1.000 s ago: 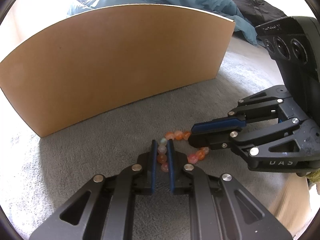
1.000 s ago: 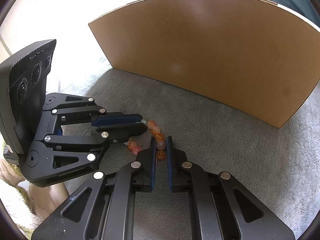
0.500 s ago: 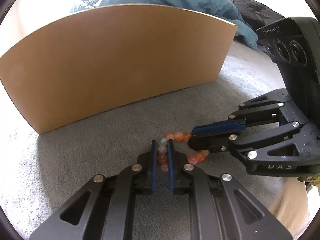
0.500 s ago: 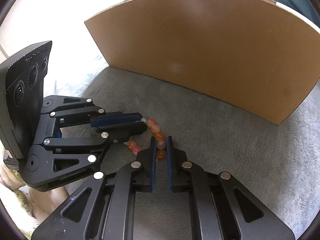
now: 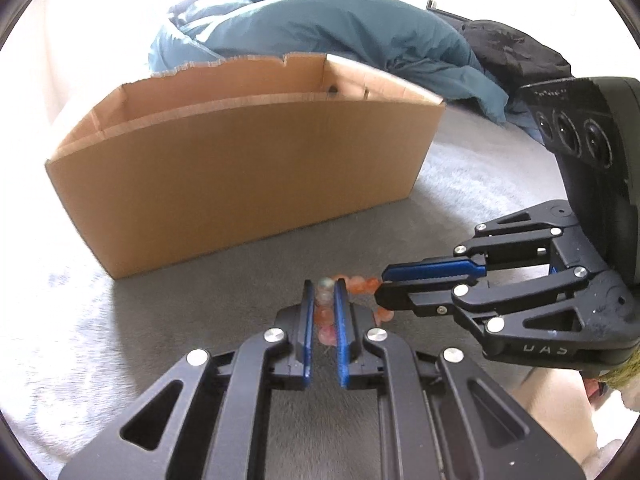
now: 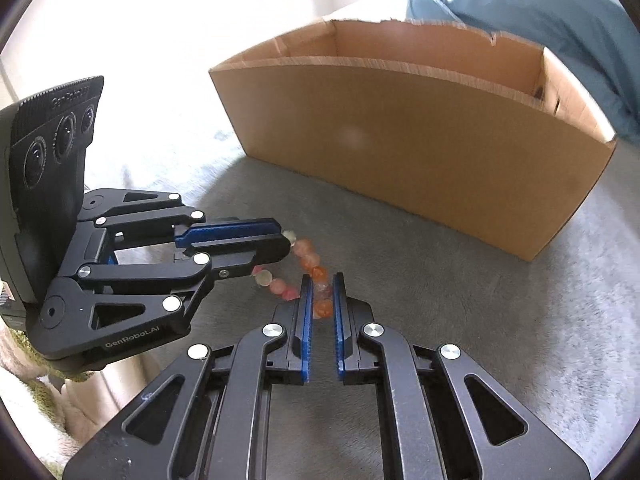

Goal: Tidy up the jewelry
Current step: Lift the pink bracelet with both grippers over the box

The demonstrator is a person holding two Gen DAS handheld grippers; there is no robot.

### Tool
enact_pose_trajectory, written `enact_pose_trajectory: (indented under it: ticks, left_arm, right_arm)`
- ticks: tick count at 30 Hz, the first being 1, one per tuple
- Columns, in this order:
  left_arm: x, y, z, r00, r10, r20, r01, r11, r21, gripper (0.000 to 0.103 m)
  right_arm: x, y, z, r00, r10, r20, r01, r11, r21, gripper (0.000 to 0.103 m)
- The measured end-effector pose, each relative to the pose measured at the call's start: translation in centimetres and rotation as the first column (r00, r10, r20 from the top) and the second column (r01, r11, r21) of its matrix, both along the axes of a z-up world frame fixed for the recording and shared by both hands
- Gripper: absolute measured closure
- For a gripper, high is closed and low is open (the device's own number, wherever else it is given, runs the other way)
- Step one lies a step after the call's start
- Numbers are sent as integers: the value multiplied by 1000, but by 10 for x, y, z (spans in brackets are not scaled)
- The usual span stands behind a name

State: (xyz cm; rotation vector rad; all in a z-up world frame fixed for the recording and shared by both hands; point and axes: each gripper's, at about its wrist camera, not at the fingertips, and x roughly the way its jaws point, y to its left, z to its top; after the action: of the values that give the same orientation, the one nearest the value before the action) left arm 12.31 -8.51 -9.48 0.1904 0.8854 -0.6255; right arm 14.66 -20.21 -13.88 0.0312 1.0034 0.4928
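A bracelet of orange, pink and pale beads (image 5: 362, 284) (image 6: 308, 258) hangs stretched between both grippers above the grey blanket. My left gripper (image 5: 323, 286) is shut on one side of the bead loop, and it also shows at the left of the right wrist view (image 6: 286, 242). My right gripper (image 6: 321, 280) is shut on the other side of the same loop; in the left wrist view it comes in from the right (image 5: 382, 288). An open cardboard box (image 5: 240, 160) (image 6: 420, 148) stands just beyond; its inner walls show, its floor is hidden.
A grey plush blanket (image 5: 200, 312) covers the surface under the grippers. Behind the box lie a teal duvet (image 5: 340, 32) and a black garment (image 5: 516, 52). A sleeve with a green knit cuff (image 5: 620, 368) shows at the right edge.
Both grippers have risen with the bracelet held between them. The box now sits lower in both views, so its open top and inner walls show.
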Motion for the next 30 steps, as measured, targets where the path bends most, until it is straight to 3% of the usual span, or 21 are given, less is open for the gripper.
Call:
enact_pose_trajectory:
  ticks: [10, 14, 18, 22, 30]
  left_arm:
    - [-13, 28, 91, 992, 22, 127, -9, 995, -104, 94]
    - [9, 26, 126, 985, 14, 174, 7, 993, -119, 94]
    - [42, 23, 144, 978, 0, 208, 22, 994, -107, 94]
    - [91, 18, 139, 987, -7, 162, 21, 996, -87, 94]
    - [169, -5, 68, 999, -15, -45, 14, 999, -34, 94]
  right_arm:
    - [-7, 12, 86, 982, 1, 187, -1, 1000, 0, 96]
    - [15, 15, 119, 968, 7, 249, -7, 1000, 1, 95]
    - [55, 11, 136, 972, 6, 235, -13, 1000, 29, 95]
    - [104, 12, 128, 983, 10, 181, -12, 1000, 14, 95]
    - [160, -8, 59, 1000, -19, -11, 19, 1000, 10, 95]
